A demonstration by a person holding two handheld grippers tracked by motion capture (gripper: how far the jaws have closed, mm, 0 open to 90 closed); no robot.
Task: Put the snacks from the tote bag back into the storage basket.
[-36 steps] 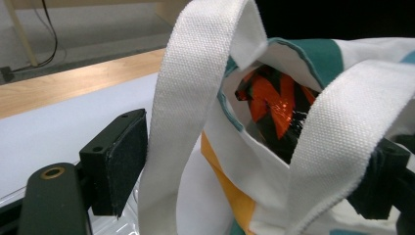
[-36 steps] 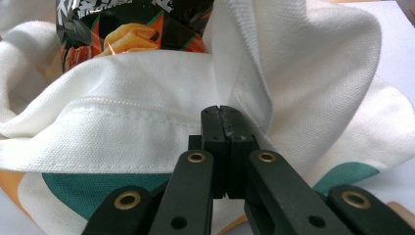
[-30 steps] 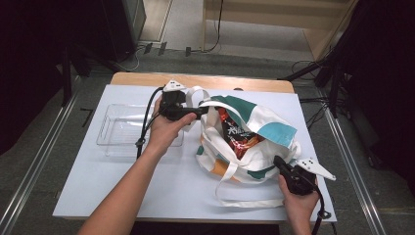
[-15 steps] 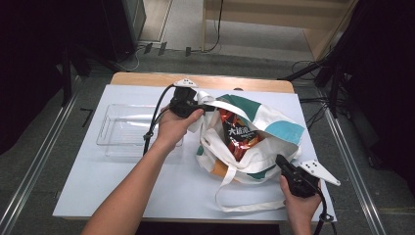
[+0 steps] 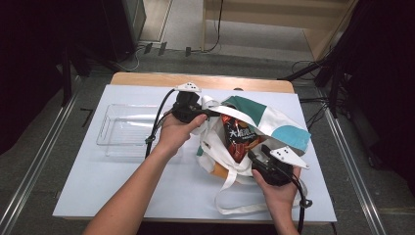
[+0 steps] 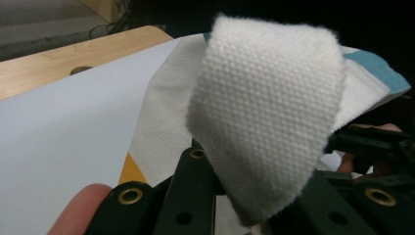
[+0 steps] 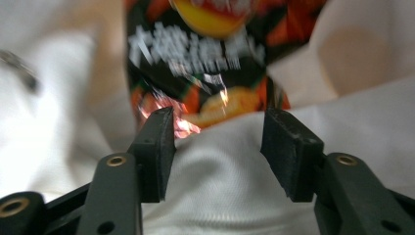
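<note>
White canvas bag (image 5: 254, 142) lies at mid-table, its mouth wider than a second ago, exposing more of the snack packet (image 5: 238, 138). Left gripper (image 5: 208, 113) is clamped on the bag's strap (image 6: 266, 132), lifting it. Right gripper (image 5: 255, 157), earlier at the table's near edge, now sits at the bag's mouth, its jaws just opened and holding nothing. Clear tray (image 5: 128, 129) lies unchanged beside.

Table (image 5: 147, 196): white top w/ wood strip along far edge, in front of you.
Tray (image 5: 128, 129): clear plastic, on table's left half, near your left hand.
Tote bag (image 5: 254, 132): white/teal, lying right of centre, just beside tray; strap trails toward near edge.
</note>
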